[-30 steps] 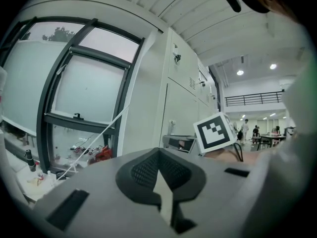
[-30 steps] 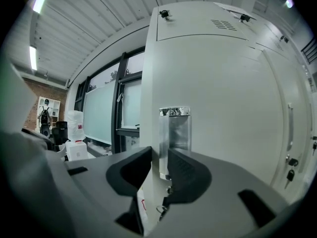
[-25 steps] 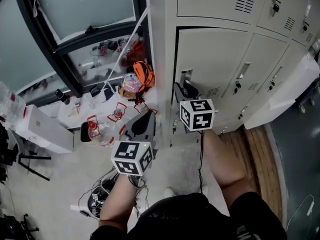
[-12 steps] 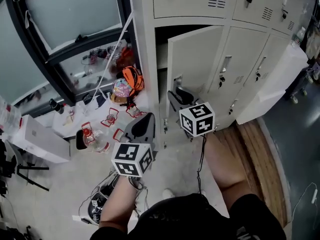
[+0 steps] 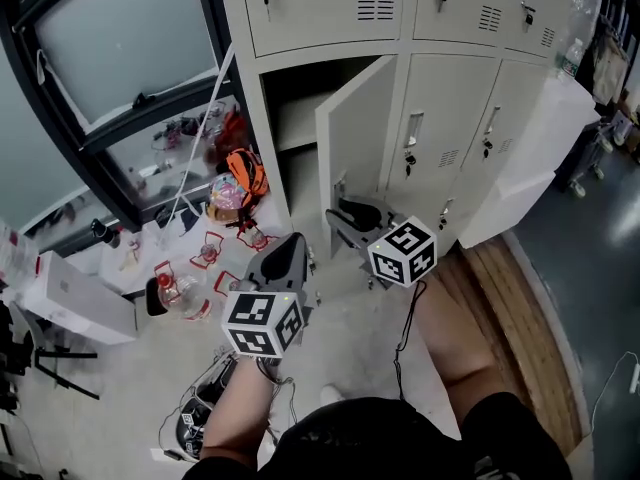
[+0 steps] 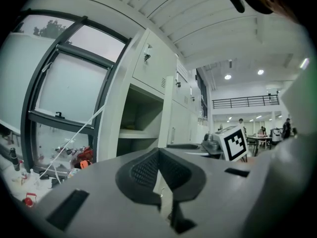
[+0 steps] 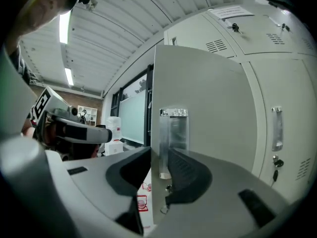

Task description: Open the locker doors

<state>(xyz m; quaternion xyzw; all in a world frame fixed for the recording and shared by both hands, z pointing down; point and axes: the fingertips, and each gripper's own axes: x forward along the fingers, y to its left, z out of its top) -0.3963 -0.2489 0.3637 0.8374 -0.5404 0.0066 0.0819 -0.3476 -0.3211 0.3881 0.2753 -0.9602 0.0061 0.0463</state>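
Beige steel locker door (image 5: 357, 133), at the lockers' (image 5: 450, 88) lower left corner, stands half open, its free edge pinched by the right gripper (image 5: 345, 215). Next, probably, pull it wider. The left gripper (image 5: 293, 248) is closed and empty.

Seen from the head view, the inside of the open locker (image 5: 295, 118) is partly screened by its locker door (image 5: 355, 138) and lost in shadow, so its contents cannot be told. The upper lockers (image 5: 320, 3) are cut off by the top edge there. The clutter (image 5: 215, 213) below the window (image 5: 110, 48) is too small to be identified. In the right gripper view, the door's lower part is covered by the right hand-held gripper (image 7: 158, 155). The distant figures (image 6: 261, 131) are too small to be made out.
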